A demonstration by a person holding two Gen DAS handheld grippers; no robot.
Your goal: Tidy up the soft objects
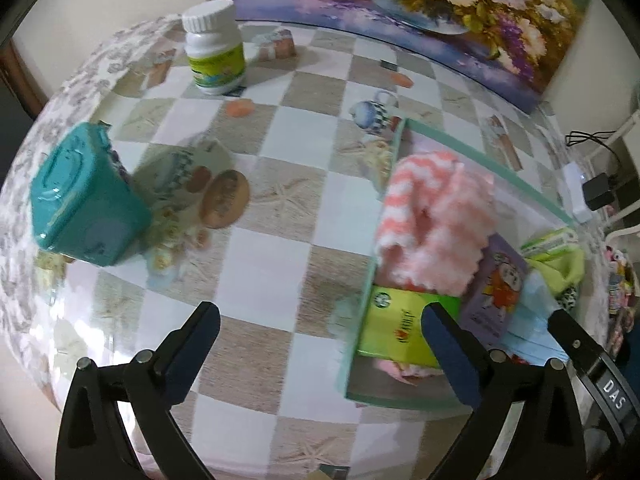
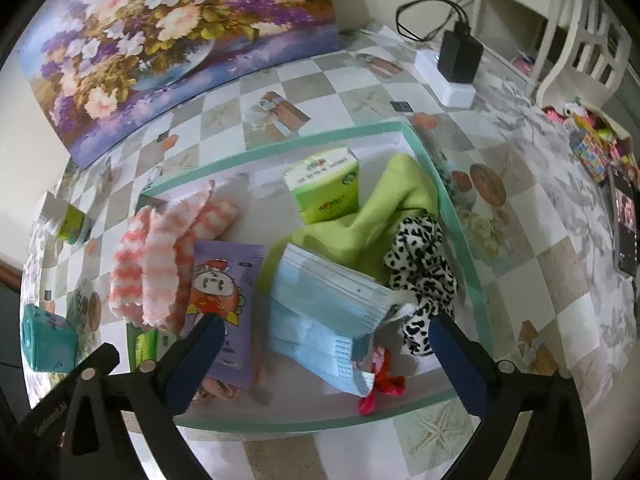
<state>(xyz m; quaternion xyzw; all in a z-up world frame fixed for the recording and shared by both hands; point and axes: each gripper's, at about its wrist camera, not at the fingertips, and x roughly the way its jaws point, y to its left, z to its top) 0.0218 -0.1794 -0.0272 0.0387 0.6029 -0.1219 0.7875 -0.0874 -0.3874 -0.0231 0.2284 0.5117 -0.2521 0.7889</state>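
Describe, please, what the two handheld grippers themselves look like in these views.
Both the left gripper and the right gripper have black angular frames with silver pivot pins and dark blue pads on the fingers. A white label reading DAS shows in the left view.

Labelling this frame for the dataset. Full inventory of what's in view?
shallow mint-rimmed tray: 1, pale green, on the table
fuzzy pink-and-white striped cloth: 1, tray left
green tissue pack: 1, tray back
second green pack: 1, tray's near-left corner
purple cartoon packet: 1, tray centre-left
stack of pale blue face masks: 1, tray centre
lime green cloth: 1, under the masks
black-and-white spotted fabric: 1, tray right
white bottle with green label: 1, table, outside tray
teal plastic box: 1, table, outside tray
black charger on white block: 1, table back
floral painting: 1, against wall
left gripper: jaws open, empty
right gripper: jaws open, over tray
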